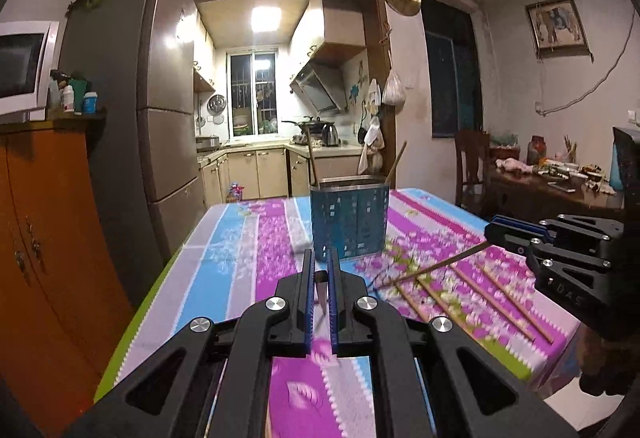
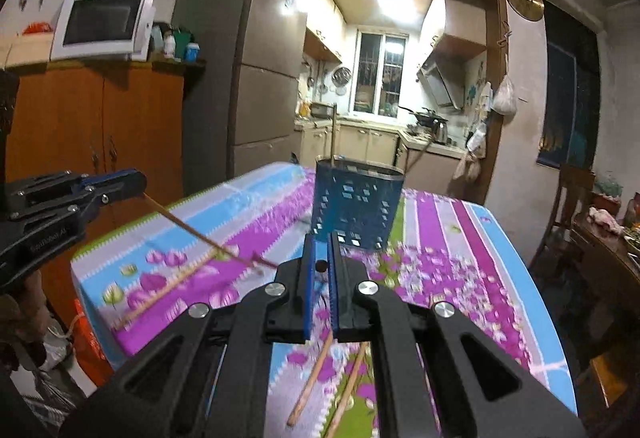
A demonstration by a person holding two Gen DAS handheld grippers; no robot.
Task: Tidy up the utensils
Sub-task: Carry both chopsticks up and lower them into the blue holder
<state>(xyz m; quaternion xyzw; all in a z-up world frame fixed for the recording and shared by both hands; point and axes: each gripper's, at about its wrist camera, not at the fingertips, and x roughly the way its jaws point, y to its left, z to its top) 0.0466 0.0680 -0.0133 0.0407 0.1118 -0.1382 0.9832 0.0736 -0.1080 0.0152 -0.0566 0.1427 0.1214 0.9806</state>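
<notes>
Left wrist view: dining room, floral tablecloth [image 1: 248, 238] on the table. The left gripper [image 1: 318, 270] is clamped on a chopstick seen end-on. The right gripper [image 1: 494, 232] pinches another chopstick [image 1: 440, 264], tip low. Loose chopsticks [image 1: 500, 302] lie beneath it.

Right wrist view: blue holder [image 2: 356, 202] stands ahead, two sticks already inside. Risk: both grips are near the stick ends, so a stick may pivot, strike the holder's rim, and drop.

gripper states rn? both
Left gripper: jaws closed on a chopstick.
Right gripper: jaws closed on a chopstick.
</notes>
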